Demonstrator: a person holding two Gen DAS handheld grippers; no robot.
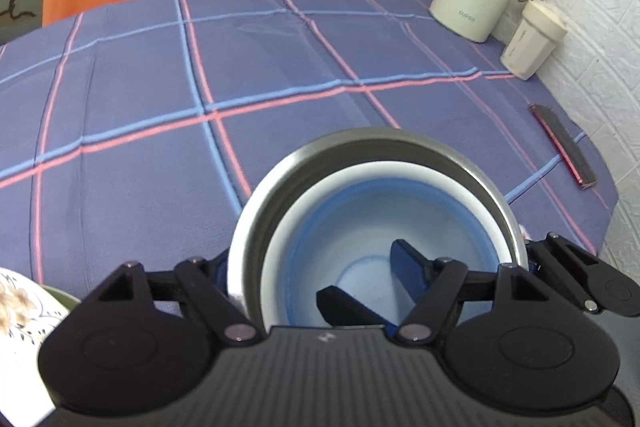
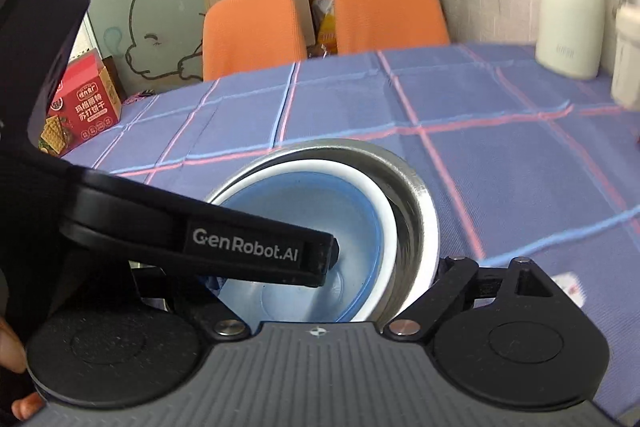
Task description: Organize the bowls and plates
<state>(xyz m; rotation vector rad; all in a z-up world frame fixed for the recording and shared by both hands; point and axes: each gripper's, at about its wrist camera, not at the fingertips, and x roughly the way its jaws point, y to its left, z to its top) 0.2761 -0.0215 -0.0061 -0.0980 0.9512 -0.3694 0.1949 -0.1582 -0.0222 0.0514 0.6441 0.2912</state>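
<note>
Steel shows around the outside of the stack: a metal bowl (image 1: 460, 155) sits on the checked tablecloth (image 1: 160, 87) of the table, and a white bowl with a blue inside (image 1: 360, 211) is nested in it, off-centre so that a crescent of steel is bare on one side.

The left claw (image 1: 360, 279) reaches down into the blue bowl. Two dark fingers (image 1: 408, 263) show inside it with a gap between them and nothing held, so it reads as released.

The right claw's fingertips do not show in its own view, where the left tool's black arm (image 2: 248, 243) crosses the foreground. In the left view a dark finger sits just outside the steel rim on the right, which may be the right claw, so I cannot tell whether it is released or clenched.

The risks, as I judge them: the nested bowl sits tilted and loose, so a lift by one rim could rock it or drag the steel bowl along. The two tools are crowded over one stack and could knock each other. A floral plate (image 1: 20, 311) lies close at the left tool's side and could get clipped on a sideways swing.
</note>
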